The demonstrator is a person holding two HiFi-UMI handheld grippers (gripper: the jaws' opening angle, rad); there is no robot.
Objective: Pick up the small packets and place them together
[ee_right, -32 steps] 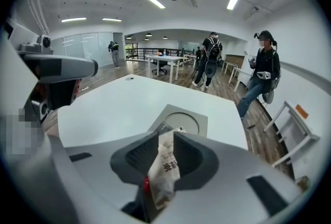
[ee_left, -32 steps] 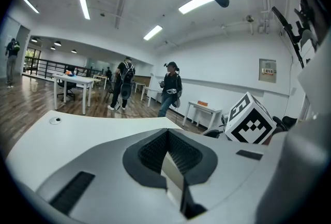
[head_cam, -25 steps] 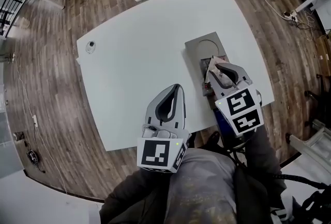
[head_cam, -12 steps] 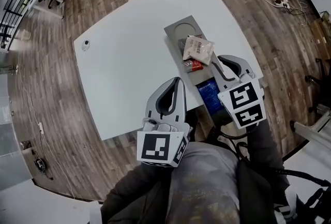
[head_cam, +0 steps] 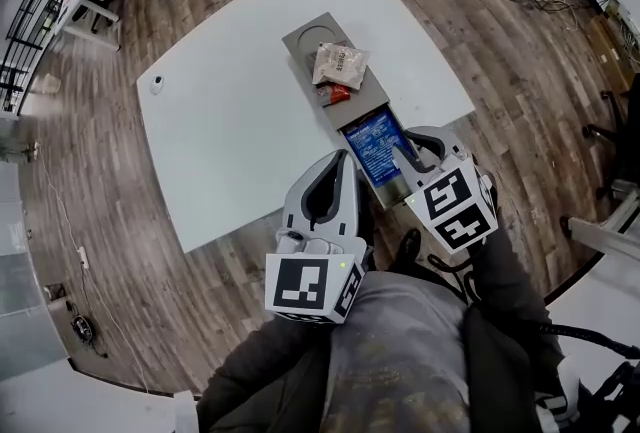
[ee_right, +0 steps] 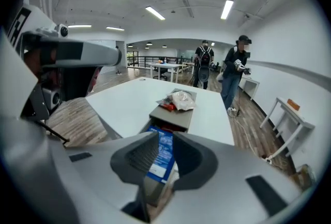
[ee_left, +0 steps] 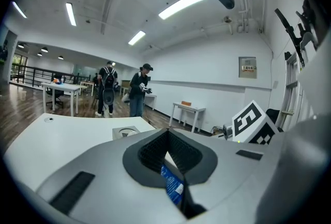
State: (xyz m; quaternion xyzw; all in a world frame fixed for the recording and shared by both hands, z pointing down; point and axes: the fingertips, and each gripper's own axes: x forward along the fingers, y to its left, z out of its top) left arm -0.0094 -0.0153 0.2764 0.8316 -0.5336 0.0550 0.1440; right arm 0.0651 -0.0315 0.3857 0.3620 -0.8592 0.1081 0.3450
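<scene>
We note the right claw [ee_right: 165, 139] above the near end of the tray [head_cam: 303, 36], jaws a narrow gap apart on nothing, the left claw [head_cam: 342, 171] closed just beside that end, and we judge so slim a gap could shove the blue packet [head_cam: 374, 143] lying flat there off the tray instead of pinching it, away from the pale packet [head_cam: 340, 64] mid-tray.

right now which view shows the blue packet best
The head view: almost the whole blue packet shows, lying at the near end of the grey tray. The right gripper view shows a strip through the jaw gap, the left gripper view a sliver.
</scene>
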